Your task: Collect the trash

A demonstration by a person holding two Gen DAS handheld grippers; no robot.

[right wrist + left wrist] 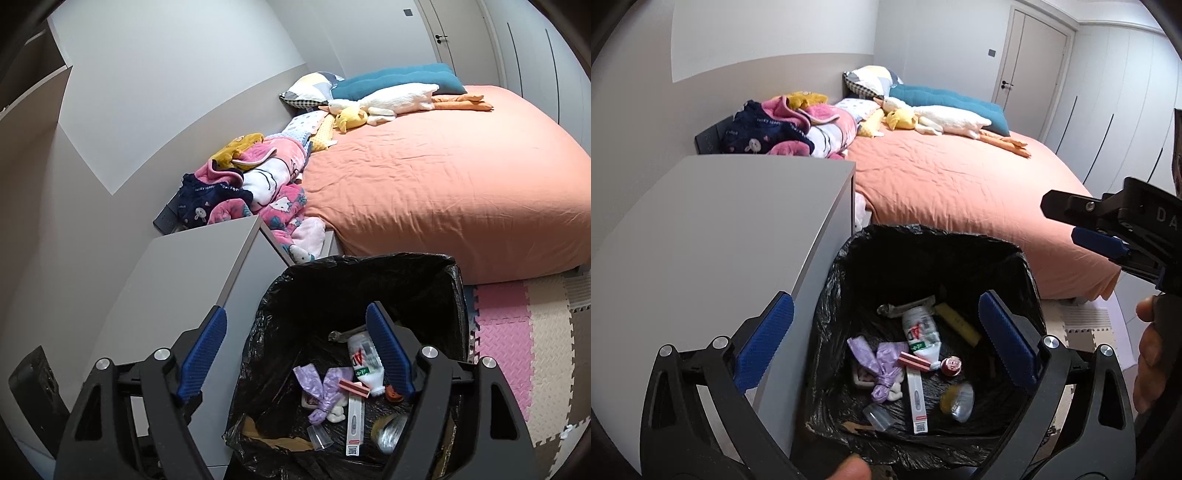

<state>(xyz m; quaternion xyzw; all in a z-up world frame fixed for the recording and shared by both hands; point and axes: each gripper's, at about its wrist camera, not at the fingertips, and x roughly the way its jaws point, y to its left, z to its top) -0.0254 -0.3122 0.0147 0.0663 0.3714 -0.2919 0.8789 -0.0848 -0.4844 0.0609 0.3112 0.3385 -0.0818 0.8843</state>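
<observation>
A bin lined with a black bag (pixel 923 236) (pixel 369 262) stands between a grey cabinet and the bed. On its bottom lie a white plastic bottle (pixel 919 332) (pixel 364 360), a knotted purple bag (pixel 882 365) (pixel 325 391), a yellow bar (pixel 960 323), a long white box (pixel 916 406) (pixel 354 424) and a crumpled clear bottle (pixel 958 400). My left gripper (pixel 886 301) hangs over the bin's mouth, open and empty. My right gripper (pixel 297 312) is also above the bin, open with nothing between its blue pads. In the left wrist view it (pixel 1071 225) enters from the right.
The grey cabinet (pixel 720 240) (pixel 192 280) touches the bin's left side. Behind is a bed with an orange sheet (pixel 960 184), a heap of clothes (pixel 790 125) and plush toys (pixel 934 118). Pink and beige foam mats (pixel 517 350) cover the floor at right. A person's hand (pixel 1145 350) holds the right gripper.
</observation>
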